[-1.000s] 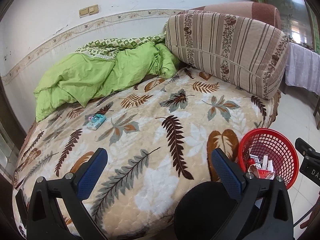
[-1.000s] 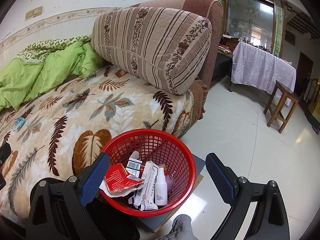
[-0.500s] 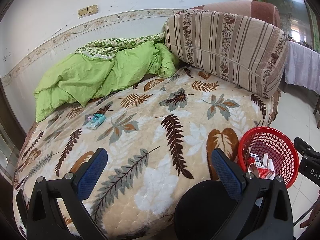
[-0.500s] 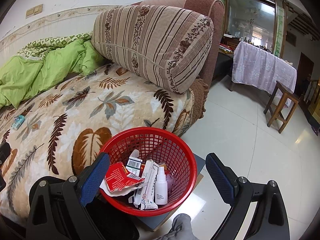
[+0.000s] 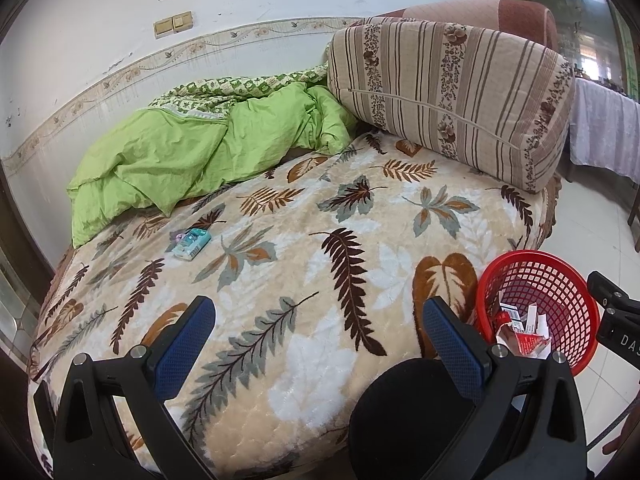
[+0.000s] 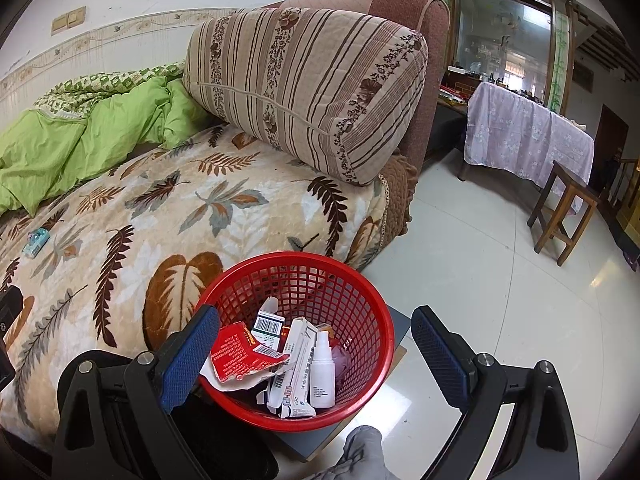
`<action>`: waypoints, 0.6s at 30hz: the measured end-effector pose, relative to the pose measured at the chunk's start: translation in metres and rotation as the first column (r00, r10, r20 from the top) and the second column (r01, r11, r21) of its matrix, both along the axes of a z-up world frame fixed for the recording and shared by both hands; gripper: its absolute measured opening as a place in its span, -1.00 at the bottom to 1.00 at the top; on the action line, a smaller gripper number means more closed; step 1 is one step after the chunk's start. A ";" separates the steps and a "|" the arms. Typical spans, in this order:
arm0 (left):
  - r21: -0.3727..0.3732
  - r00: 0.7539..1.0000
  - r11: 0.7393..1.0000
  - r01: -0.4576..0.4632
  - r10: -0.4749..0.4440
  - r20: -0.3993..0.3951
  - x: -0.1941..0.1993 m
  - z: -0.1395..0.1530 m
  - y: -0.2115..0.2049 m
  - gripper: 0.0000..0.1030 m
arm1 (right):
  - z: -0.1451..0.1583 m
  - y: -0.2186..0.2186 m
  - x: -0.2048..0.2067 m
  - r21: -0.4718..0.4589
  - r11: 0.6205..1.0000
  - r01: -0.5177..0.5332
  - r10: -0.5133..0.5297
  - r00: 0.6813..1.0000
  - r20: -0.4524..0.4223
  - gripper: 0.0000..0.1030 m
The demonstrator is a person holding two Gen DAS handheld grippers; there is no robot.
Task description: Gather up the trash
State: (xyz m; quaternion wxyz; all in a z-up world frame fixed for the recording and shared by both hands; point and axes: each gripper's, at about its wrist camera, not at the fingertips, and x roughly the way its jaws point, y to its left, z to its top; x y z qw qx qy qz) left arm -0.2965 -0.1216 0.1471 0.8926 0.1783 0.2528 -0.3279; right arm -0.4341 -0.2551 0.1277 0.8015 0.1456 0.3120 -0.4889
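A small teal and white packet point(image 5: 191, 243) lies on the leaf-patterned bed cover point(image 5: 320, 280), left of centre; it also shows far left in the right wrist view point(image 6: 36, 241). A red mesh basket point(image 6: 360, 280) stands beside the bed and holds boxes, a torn red carton and a white bottle; it also shows in the left wrist view point(image 5: 560, 280). My left gripper point(image 5: 318, 340) is open and empty above the bed's near edge, well short of the packet. My right gripper point(image 6: 316, 352) is open and empty over the basket.
A crumpled green quilt point(image 5: 192, 152) lies at the back of the bed. A large striped cushion point(image 5: 448, 92) leans on the brown headboard point(image 6: 416, 40). A cloth-covered table point(image 6: 528, 136) and a wooden stool point(image 6: 564, 208) stand on the tiled floor point(image 6: 500, 288) to the right.
Both views have shifted only slightly; the right gripper has edged a little closer over the basket. Both grippers stay open and empty.
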 end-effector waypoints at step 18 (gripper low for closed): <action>0.001 1.000 1.000 0.000 0.000 0.002 -0.001 0.000 -0.001 1.00 | 0.000 -0.001 0.001 0.002 1.000 0.000 0.000 1.000 -0.002 0.90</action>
